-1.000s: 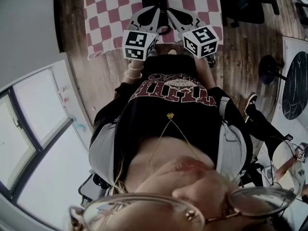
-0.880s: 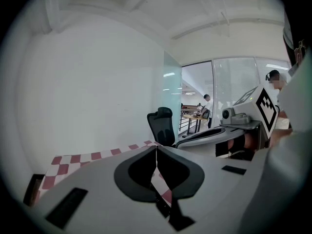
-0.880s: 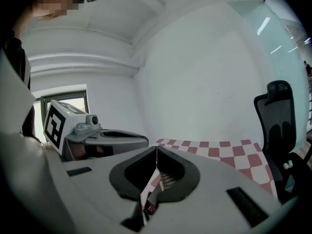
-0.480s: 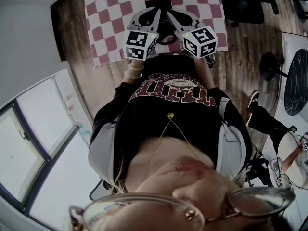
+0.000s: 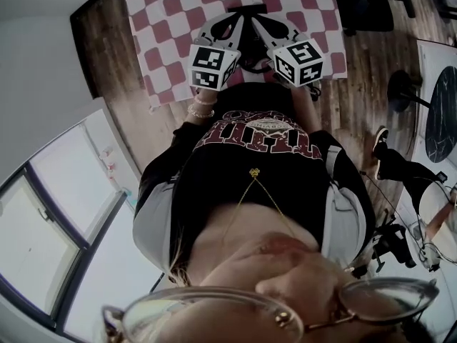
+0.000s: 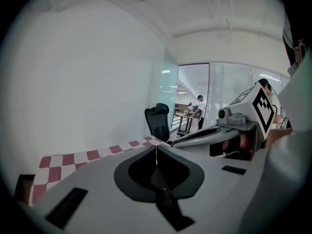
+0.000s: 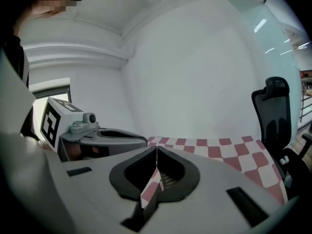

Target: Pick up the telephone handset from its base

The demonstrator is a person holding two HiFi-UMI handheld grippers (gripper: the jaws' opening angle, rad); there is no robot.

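In the head view, a red-and-white checkered table (image 5: 171, 13) lies ahead of the person. A black thing, probably the telephone (image 5: 246, 10), shows between the two gripper noses and is mostly hidden by them. My left gripper (image 5: 239, 18) and right gripper (image 5: 254, 20) are held side by side over the table's near edge, noses angled toward each other. Each is shut with nothing between its jaws. The left gripper (image 6: 156, 146) looks across at the right one's body (image 6: 229, 126). The right gripper (image 7: 156, 147) looks over the checkered cloth (image 7: 229, 150).
A black office chair (image 5: 364, 2) stands on the wooden floor to the table's right and shows as the chair (image 7: 275, 116) in the right gripper view. A round dark table (image 5: 443, 120) stands at the far right. White wall and glass panels (image 5: 50, 213) are at the left.
Both grippers have moved slightly forward over the table, still side by side and shut. The head view has shifted, so the table sits a little more to the right.
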